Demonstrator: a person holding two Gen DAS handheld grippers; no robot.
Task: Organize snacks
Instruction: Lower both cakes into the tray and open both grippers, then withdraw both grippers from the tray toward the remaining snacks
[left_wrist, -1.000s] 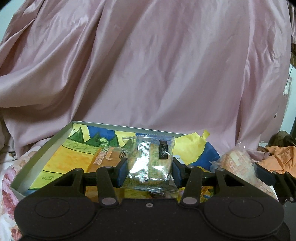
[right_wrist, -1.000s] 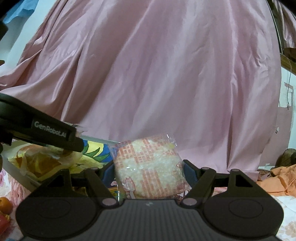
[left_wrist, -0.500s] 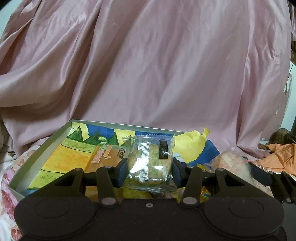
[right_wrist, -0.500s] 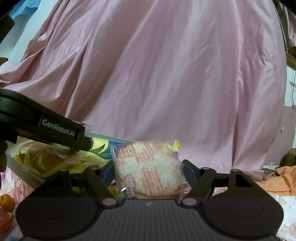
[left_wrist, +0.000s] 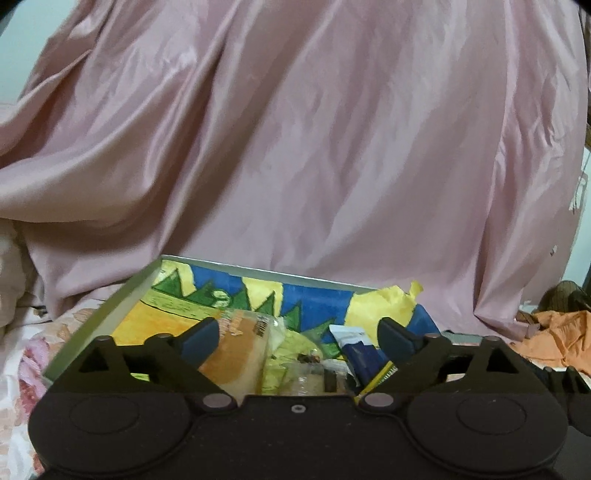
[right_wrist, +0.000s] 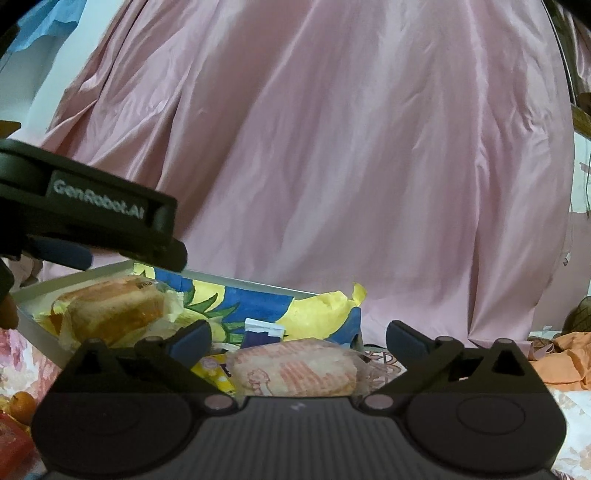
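Note:
A shallow grey box (left_wrist: 258, 271) lined with yellow, blue and green paper holds the snacks. My left gripper (left_wrist: 299, 334) is open above it, with nothing between its fingers. Below it lie an orange-brown packet (left_wrist: 236, 354), a clear-wrapped cake (left_wrist: 306, 380) and a blue-and-white packet (left_wrist: 354, 350). My right gripper (right_wrist: 297, 338) is open too. A red-patterned packet (right_wrist: 295, 369) lies flat just under it, near the torn right end of the box (right_wrist: 240, 280). A wrapped bread (right_wrist: 110, 310) sits at the box's left. The left gripper (right_wrist: 122, 254) hangs above that bread.
A pink satin cloth (left_wrist: 295, 147) drapes the whole background behind the box. Orange fabric (right_wrist: 554, 354) lies at the right on the flowered sheet. A tangerine (right_wrist: 22, 404) and a red item (right_wrist: 11, 443) sit at the lower left. A yellow packet (right_wrist: 214, 373) lies beside the red-patterned one.
Both grippers have gone from shut to open. The clear-wrapped cake dropped from the left gripper into the box, and the red-patterned packet dropped from the right gripper and lies flat.

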